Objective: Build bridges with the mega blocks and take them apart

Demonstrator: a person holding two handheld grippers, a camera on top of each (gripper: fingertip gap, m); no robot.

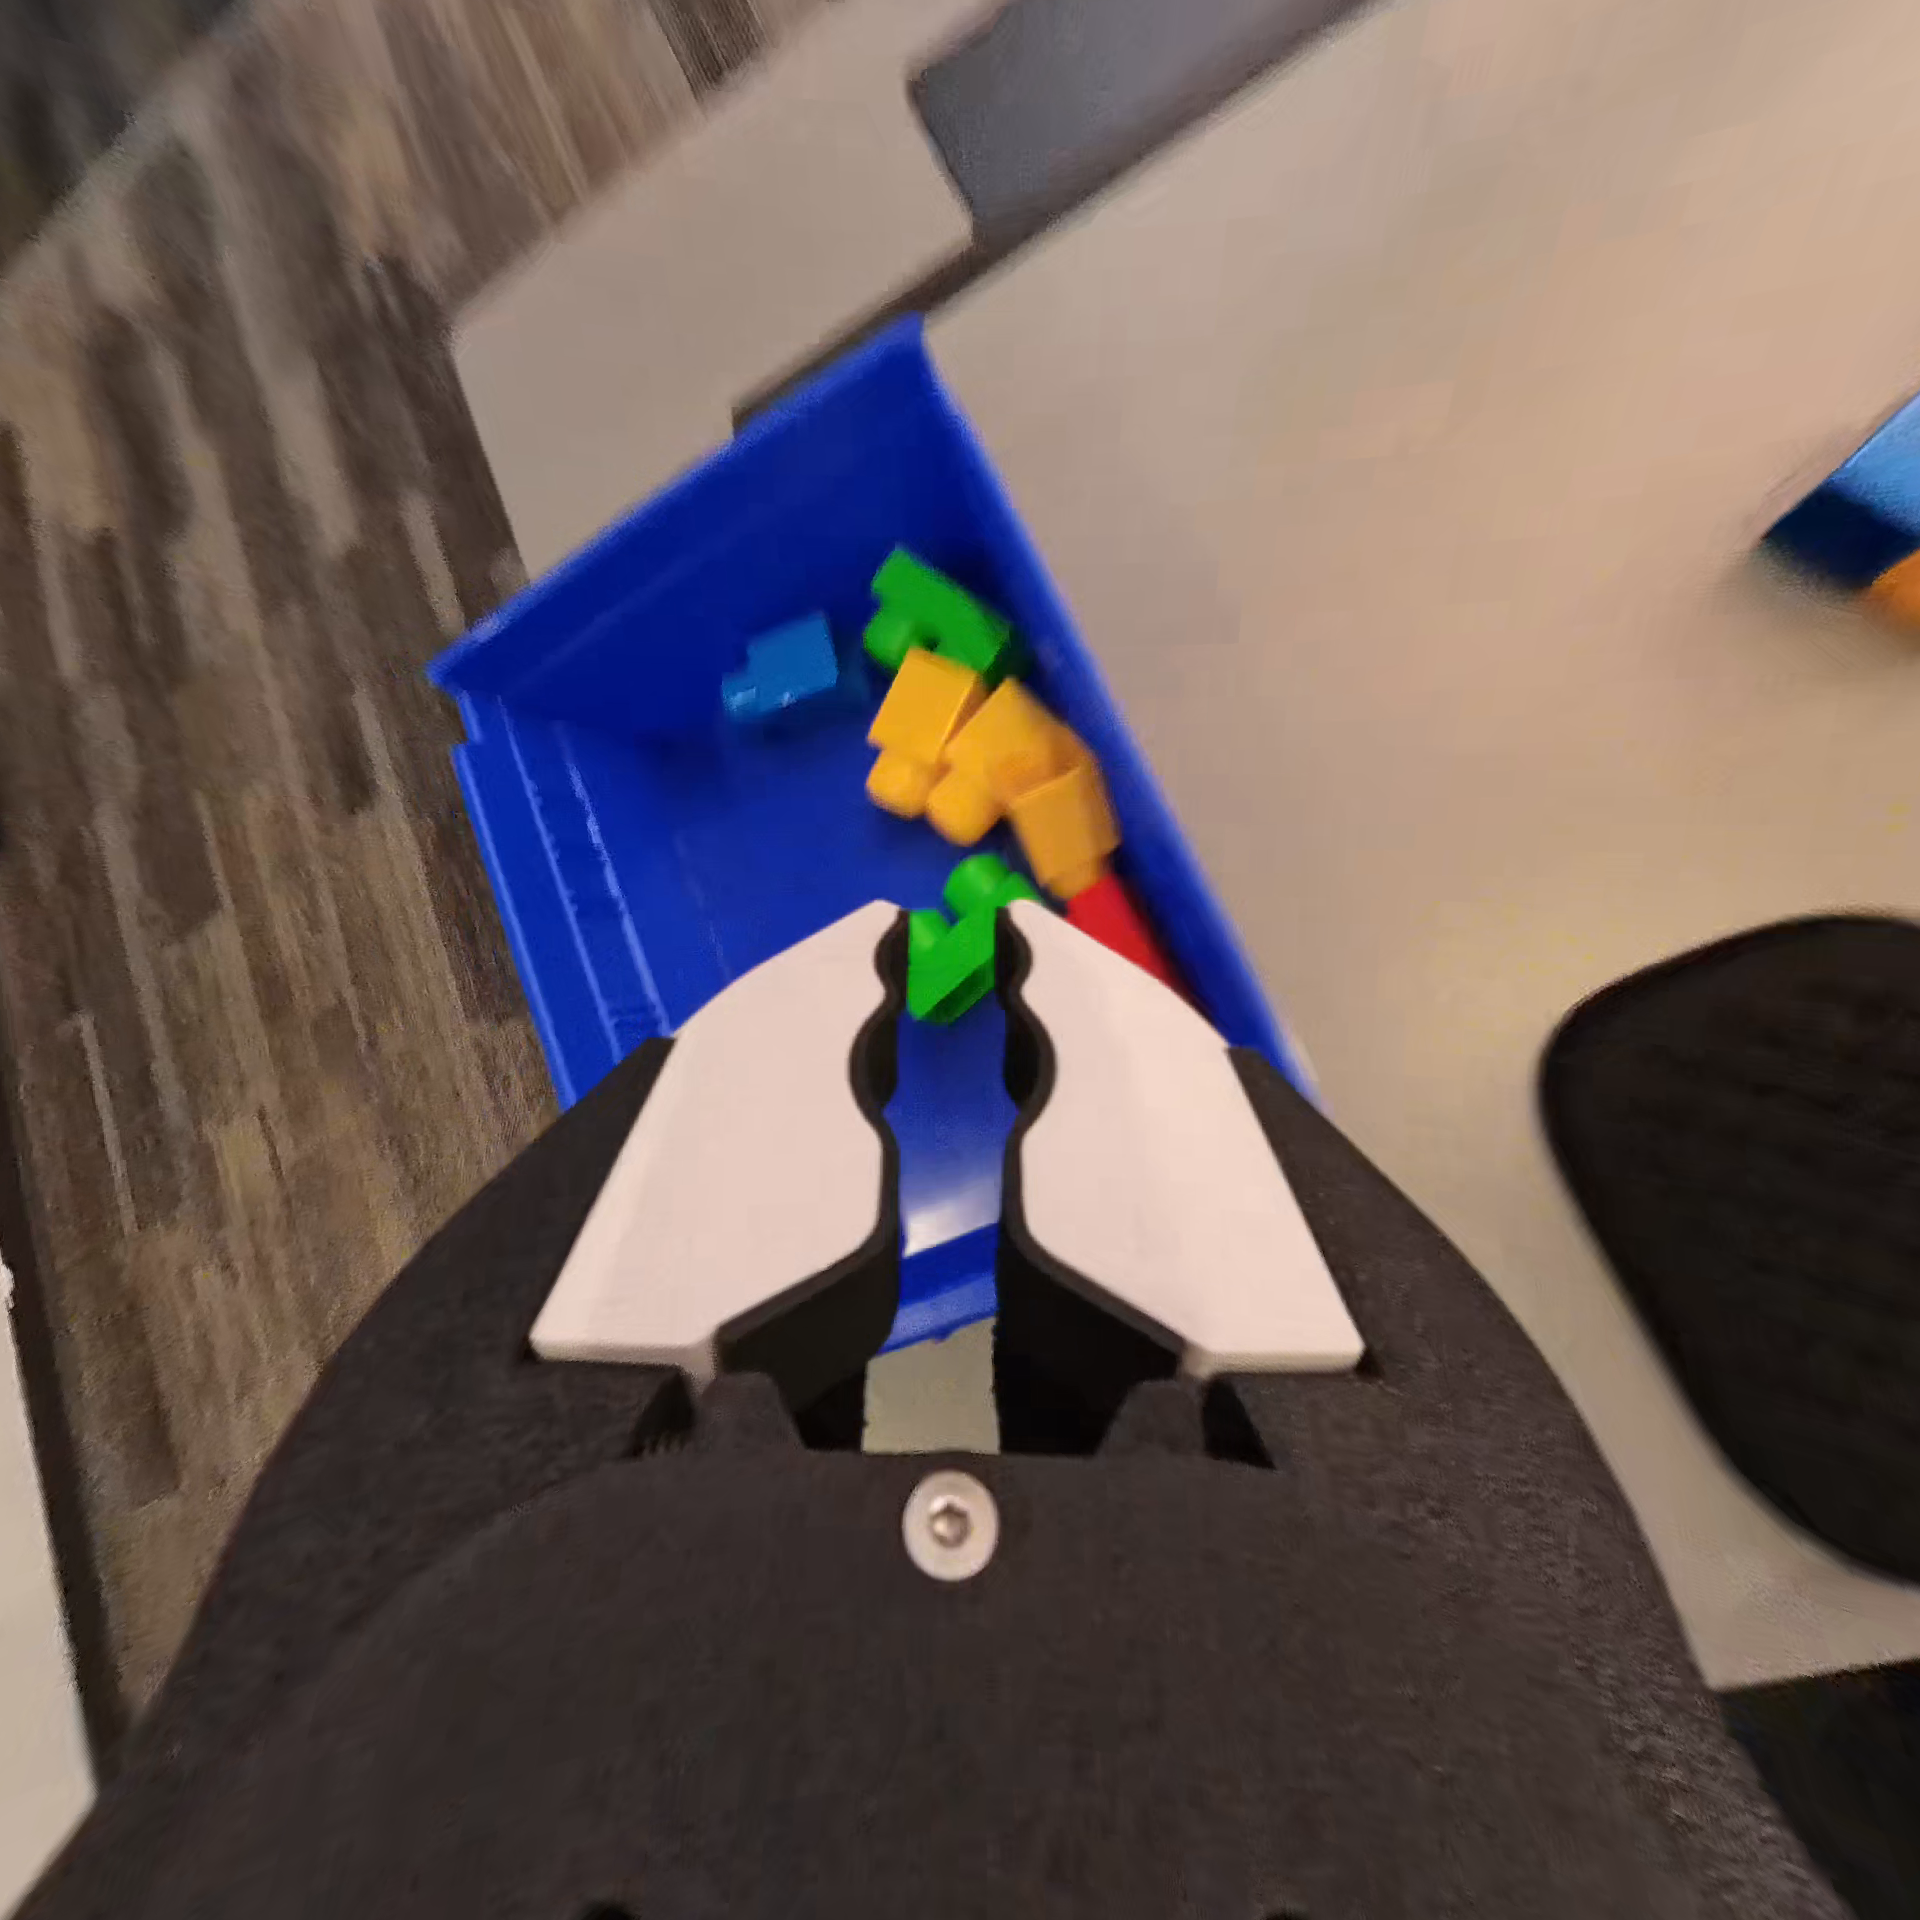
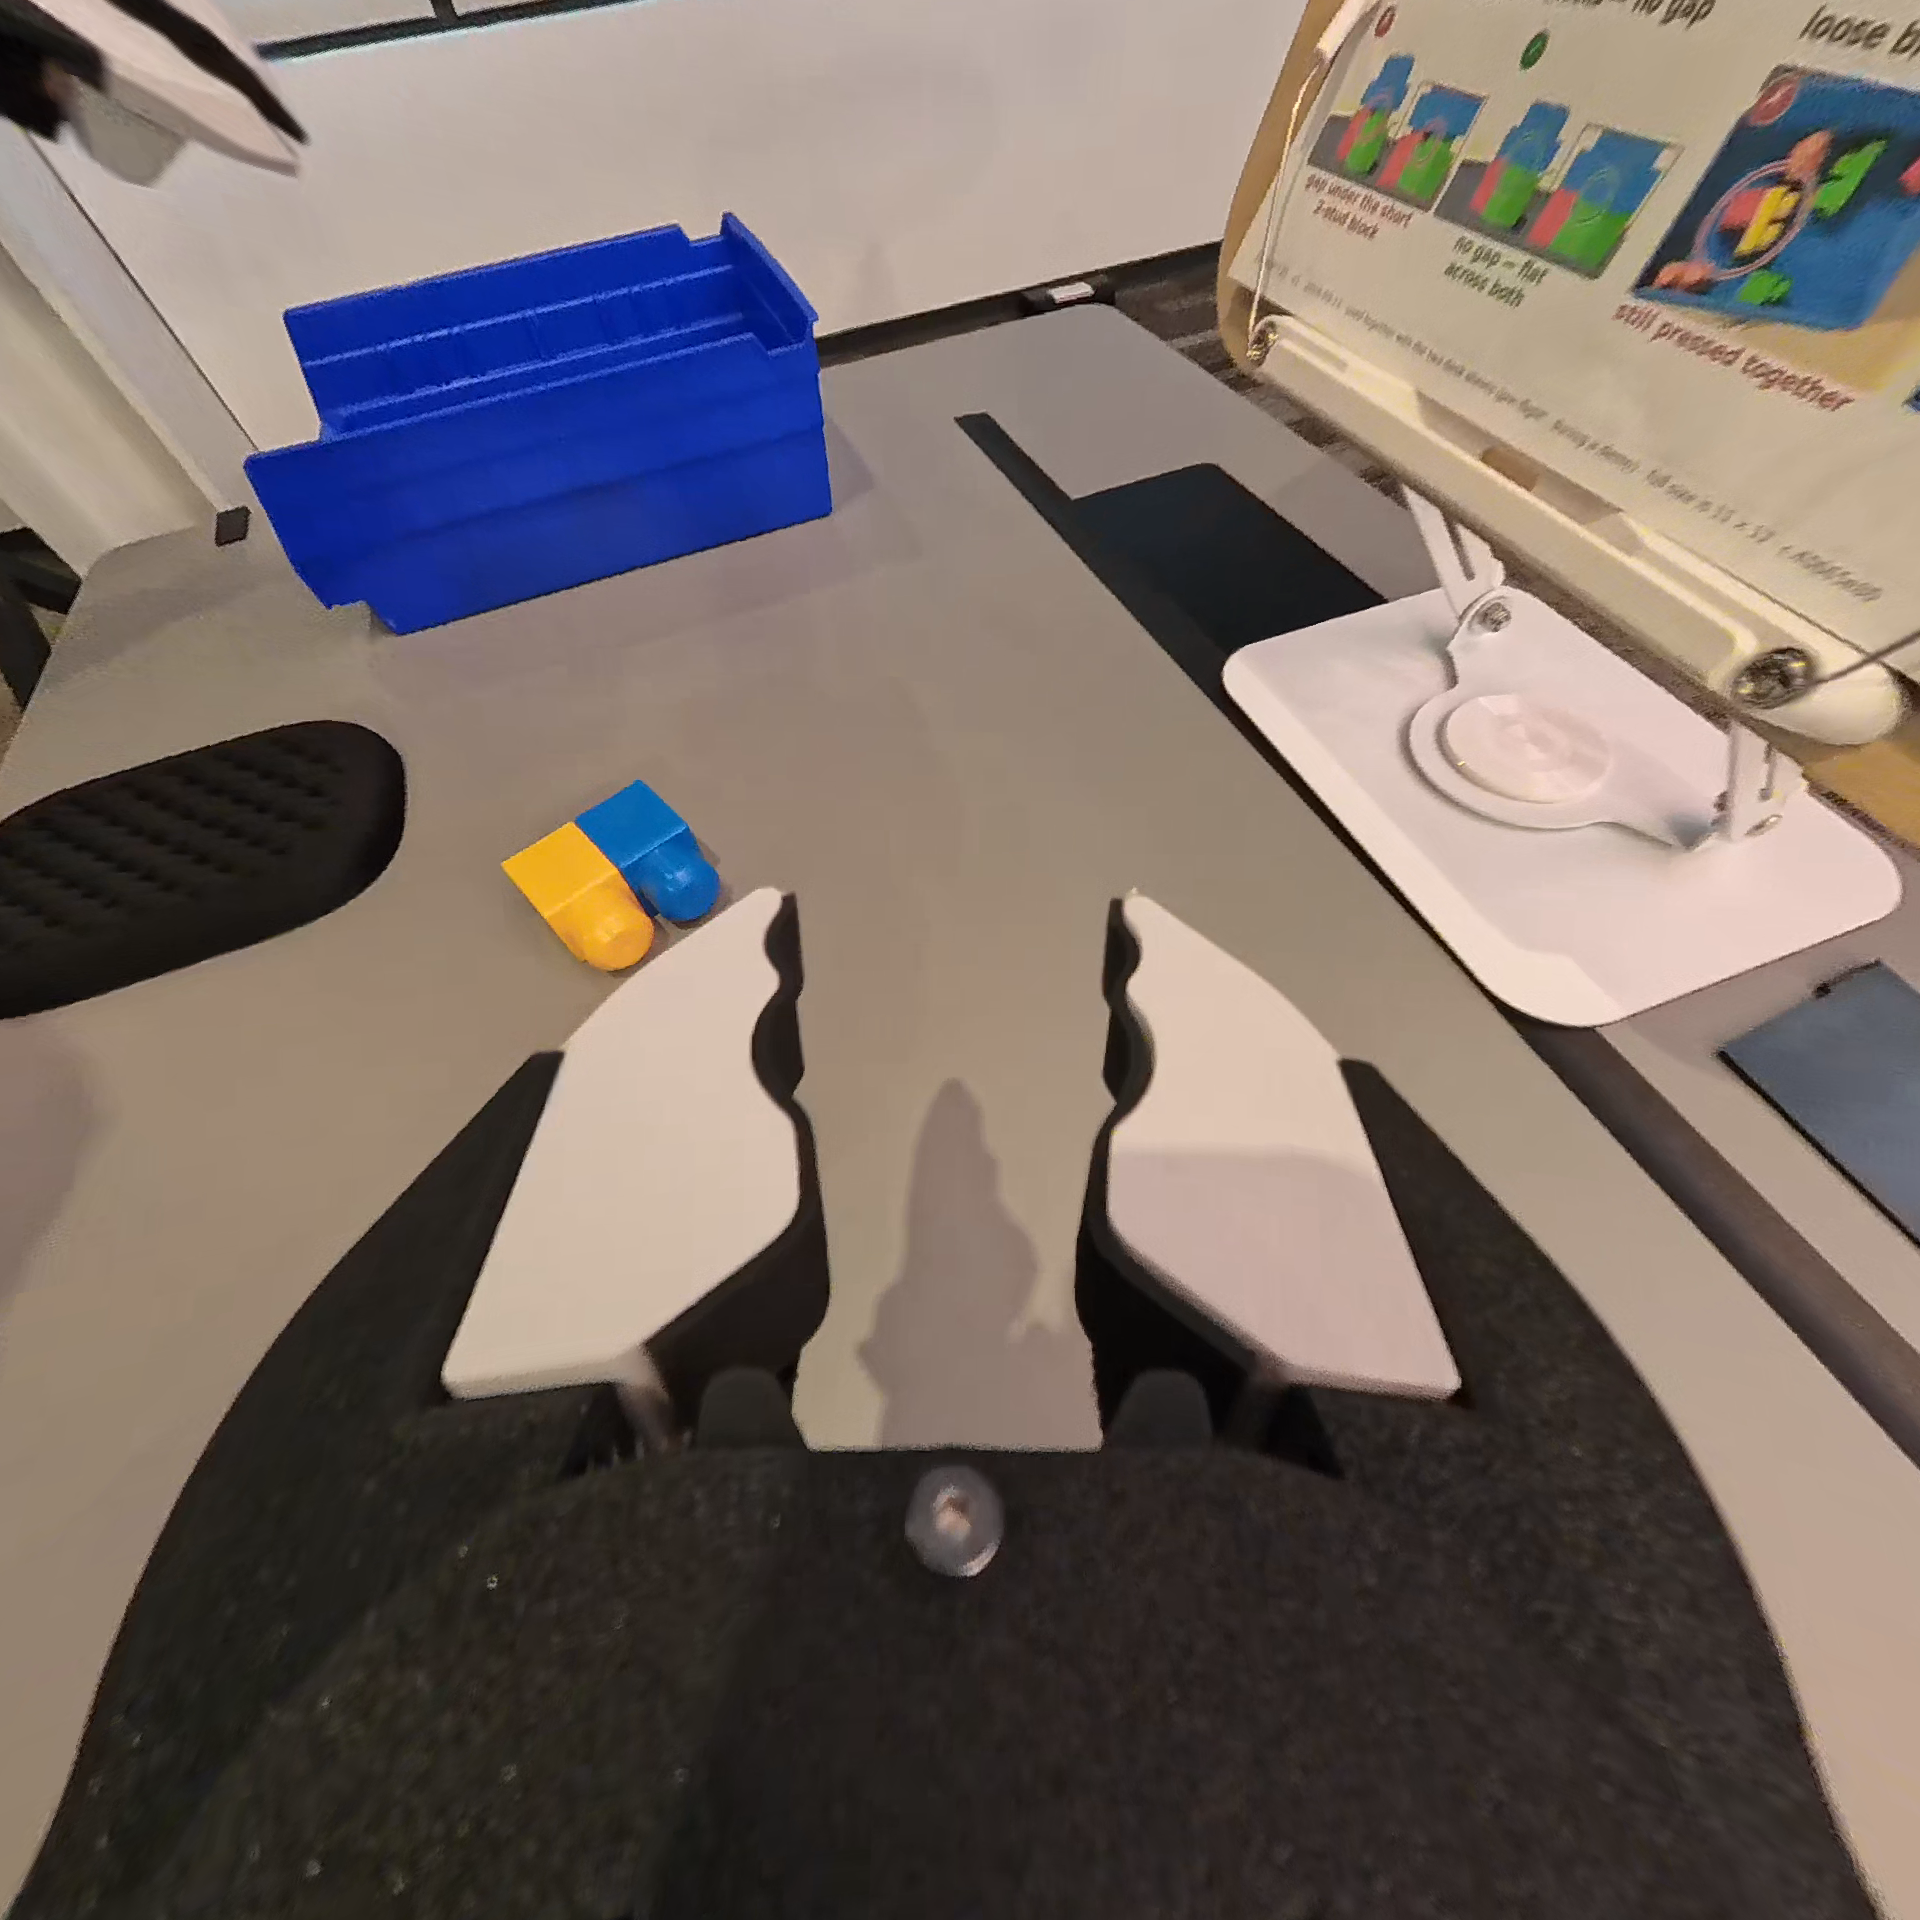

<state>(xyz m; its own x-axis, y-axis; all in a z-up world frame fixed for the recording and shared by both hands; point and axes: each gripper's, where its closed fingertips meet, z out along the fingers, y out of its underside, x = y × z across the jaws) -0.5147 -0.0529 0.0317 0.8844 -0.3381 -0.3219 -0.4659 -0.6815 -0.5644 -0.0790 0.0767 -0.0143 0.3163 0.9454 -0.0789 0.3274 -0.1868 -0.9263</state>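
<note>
In the left wrist view my left gripper (image 1: pixel 951 920) is shut on a small green block (image 1: pixel 948 961) and holds it over the blue bin (image 1: pixel 644 904). In the bin lie another green block (image 1: pixel 930 618), a light blue block (image 1: pixel 784 670), several yellow blocks (image 1: pixel 987 764) and a red block (image 1: pixel 1117 920). In the right wrist view my right gripper (image 2: pixel 951 904) is open and empty, low over the grey table (image 2: pixel 935 675). A yellow block (image 2: pixel 577 904) and a blue block (image 2: pixel 655 847) lie side by side just left of its left fingertip. The blue bin (image 2: pixel 540 499) stands at the back left.
A black textured pad (image 2: pixel 187 831) lies at the table's left. A white stand (image 2: pixel 1558 821) with an instruction sheet (image 2: pixel 1621 218) is at the right. A dark blue card (image 2: pixel 1839 1081) lies by the stand. The left gripper (image 2: pixel 156 94) shows at the top left. Carpet floor (image 1: pixel 208 727) lies beyond the table's edge.
</note>
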